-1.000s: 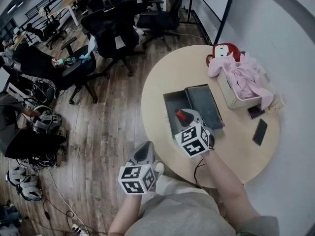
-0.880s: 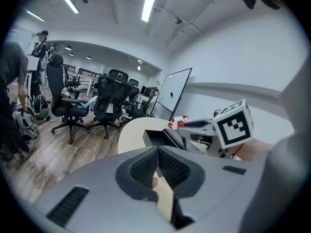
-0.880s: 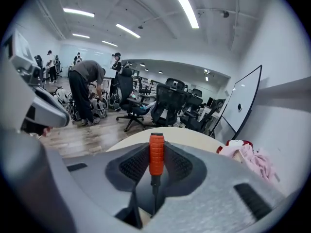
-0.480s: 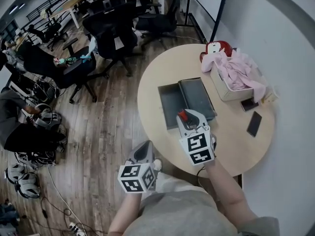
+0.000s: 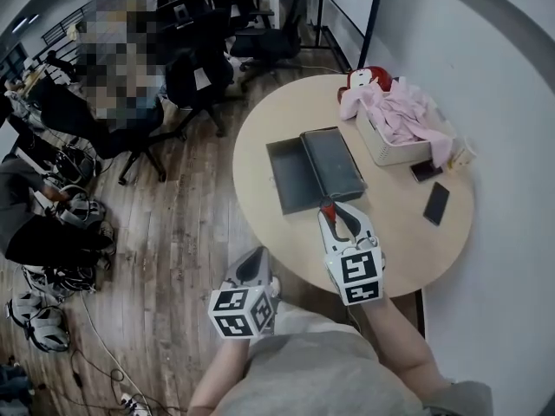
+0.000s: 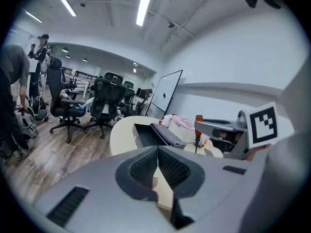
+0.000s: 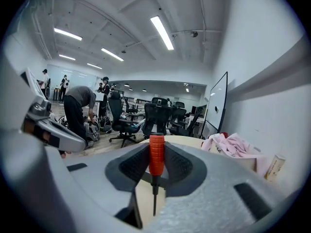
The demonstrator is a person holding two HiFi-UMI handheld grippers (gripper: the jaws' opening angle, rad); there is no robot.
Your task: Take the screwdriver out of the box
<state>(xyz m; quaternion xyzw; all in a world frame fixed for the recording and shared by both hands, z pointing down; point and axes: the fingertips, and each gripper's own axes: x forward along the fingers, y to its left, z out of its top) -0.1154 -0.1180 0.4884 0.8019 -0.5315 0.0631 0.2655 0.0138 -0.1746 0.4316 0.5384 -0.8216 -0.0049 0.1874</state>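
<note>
Left gripper [image 5: 254,258] and right gripper [image 5: 335,215] pale grey plastic, dark ribbed pads [image 6: 145,168], each bearing a white cube [image 5: 241,311] with black square markers; loose grey-beige top [image 5: 321,380].

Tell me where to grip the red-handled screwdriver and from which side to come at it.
Take the screwdriver by its ribbed red handle, pads on opposite sides, crosswise to its length, as the right gripper holds it now. The handle is thick and grooved; the thin shaft below would probably slip.
</note>
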